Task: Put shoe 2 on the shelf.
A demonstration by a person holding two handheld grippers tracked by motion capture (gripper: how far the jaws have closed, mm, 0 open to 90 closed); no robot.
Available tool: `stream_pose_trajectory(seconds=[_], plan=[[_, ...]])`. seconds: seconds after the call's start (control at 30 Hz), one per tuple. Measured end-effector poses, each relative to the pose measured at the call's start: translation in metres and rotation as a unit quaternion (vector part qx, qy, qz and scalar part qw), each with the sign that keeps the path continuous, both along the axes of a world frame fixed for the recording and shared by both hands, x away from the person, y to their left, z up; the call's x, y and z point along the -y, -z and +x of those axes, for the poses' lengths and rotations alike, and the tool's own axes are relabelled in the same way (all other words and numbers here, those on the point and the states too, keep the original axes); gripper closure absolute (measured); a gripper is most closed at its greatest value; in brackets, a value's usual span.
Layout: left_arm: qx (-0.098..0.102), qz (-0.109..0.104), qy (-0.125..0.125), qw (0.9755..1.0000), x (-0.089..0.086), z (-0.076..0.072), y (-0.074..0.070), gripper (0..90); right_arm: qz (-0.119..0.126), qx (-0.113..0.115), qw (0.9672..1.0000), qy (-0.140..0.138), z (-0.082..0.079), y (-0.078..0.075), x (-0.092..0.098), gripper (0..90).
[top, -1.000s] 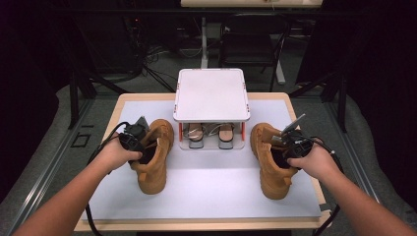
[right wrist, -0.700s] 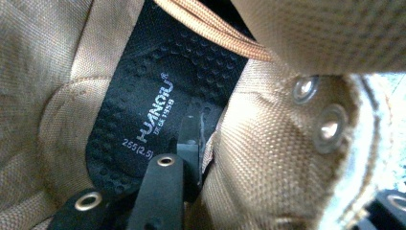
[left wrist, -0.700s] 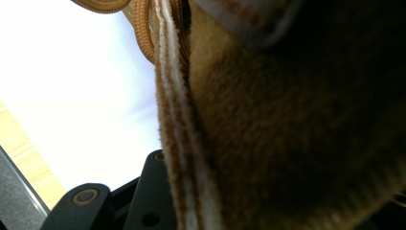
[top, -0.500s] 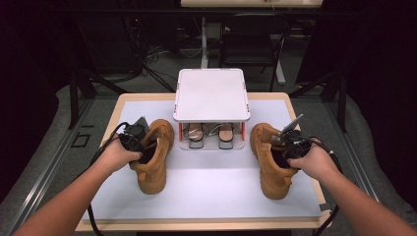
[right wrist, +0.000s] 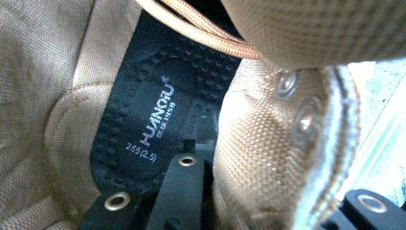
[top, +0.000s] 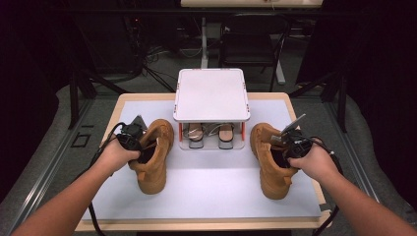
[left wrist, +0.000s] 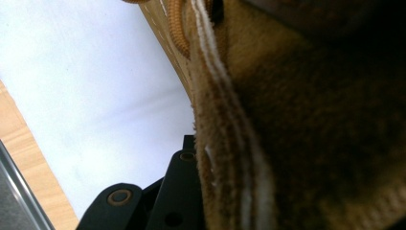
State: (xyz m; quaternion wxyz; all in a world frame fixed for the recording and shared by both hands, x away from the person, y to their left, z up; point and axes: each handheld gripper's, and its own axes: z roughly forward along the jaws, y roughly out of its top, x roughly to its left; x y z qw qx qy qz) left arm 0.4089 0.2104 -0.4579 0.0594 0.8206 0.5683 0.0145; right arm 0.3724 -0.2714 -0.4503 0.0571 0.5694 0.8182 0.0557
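Left gripper jaws: we lose them inside the left boot's collar, under the hand.
Right gripper jaws: we see them dip into the right boot, tips hidden.
Shoes under the white stand: toes show, the rest is covered.
Left gripper view: boot collar blurred, second jaw concealed.

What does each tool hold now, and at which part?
The left tool grips the left tan suede boot by its collar edge. The right tool grips the right tan boot by its collar wall, with one jaw inside.
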Motion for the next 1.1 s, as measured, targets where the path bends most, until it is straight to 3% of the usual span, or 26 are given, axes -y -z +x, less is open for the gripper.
stream_pose_trajectory(seconds=[0.33, 0.73, 0.83, 1.1], plan=[[-0.008, -0.017, -0.017, 0.9997, -0.0038, 0.0019, -0.0005, 85.9, 0.003, 0.003, 0.9999, 0.014, 0.0, -0.0007, -0.0018, 84.7], [-0.004, -0.014, -0.024, 0.9996, -0.0018, 0.0009, -0.0008, 85.8, 0.008, -0.003, 0.9998, 0.017, 0.0005, -0.0018, -0.0003, 84.6], [-0.005, -0.018, -0.031, 0.9994, -0.0031, 0.0008, -0.0013, 86.0, 0.015, 0.006, 0.9995, 0.025, -0.0004, -0.0014, -0.0007, 84.7], [-0.006, -0.025, -0.039, 0.9989, -0.0085, 0.0044, -0.0039, 86.4, 0.036, -0.004, 0.9983, 0.046, 0.0039, -0.0043, 0.0053, 85.4]])
